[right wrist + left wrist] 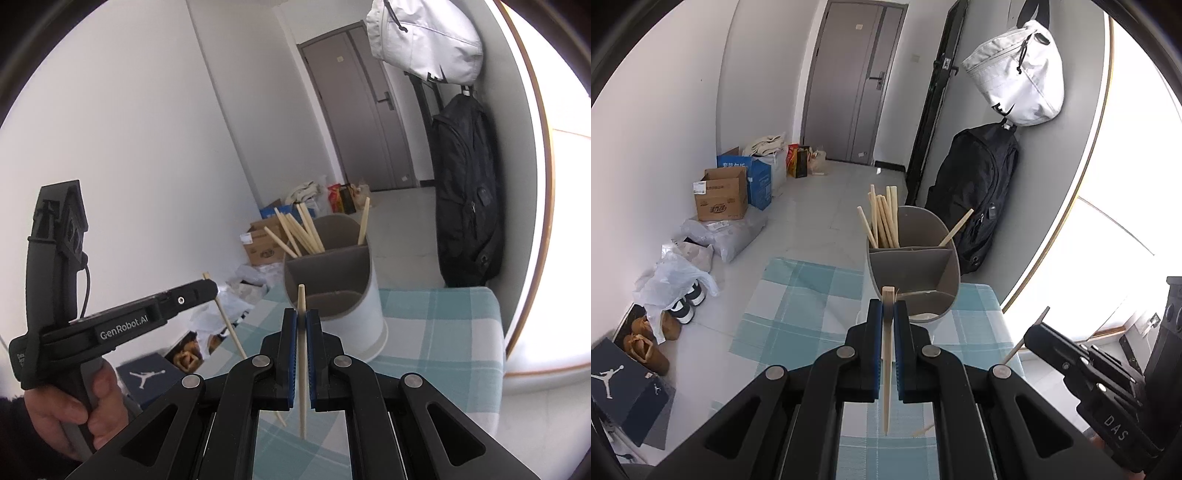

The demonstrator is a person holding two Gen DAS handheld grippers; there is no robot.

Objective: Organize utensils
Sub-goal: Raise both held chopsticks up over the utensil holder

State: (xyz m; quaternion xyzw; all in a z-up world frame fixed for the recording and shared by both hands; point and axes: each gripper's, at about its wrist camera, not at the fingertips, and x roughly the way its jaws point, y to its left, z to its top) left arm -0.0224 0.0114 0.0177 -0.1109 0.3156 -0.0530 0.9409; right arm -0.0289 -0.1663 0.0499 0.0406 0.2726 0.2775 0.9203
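A grey utensil holder (923, 221) with divided compartments stands on the checked tablecloth, just beyond both grippers. Several wooden chopsticks (882, 218) lean in its back left compartment, and one chopstick (956, 229) leans in the back right. My left gripper (888, 310) is shut on a chopstick (885, 387) that runs back between its pads. My right gripper (301, 314) is likewise shut on a chopstick (303, 369), in front of the holder (369, 314). Each gripper also shows in the other's view: the right gripper (1039, 328) at the right edge, the left gripper (210, 286) held by a hand (92, 402).
The blue-and-white tablecloth (798, 295) ends at the left and far edges, with the floor below. Cardboard boxes (720, 199), bags and shoes (683, 306) line the left wall. A black backpack (975, 192) and a white bag (1019, 74) hang at the right, behind the holder.
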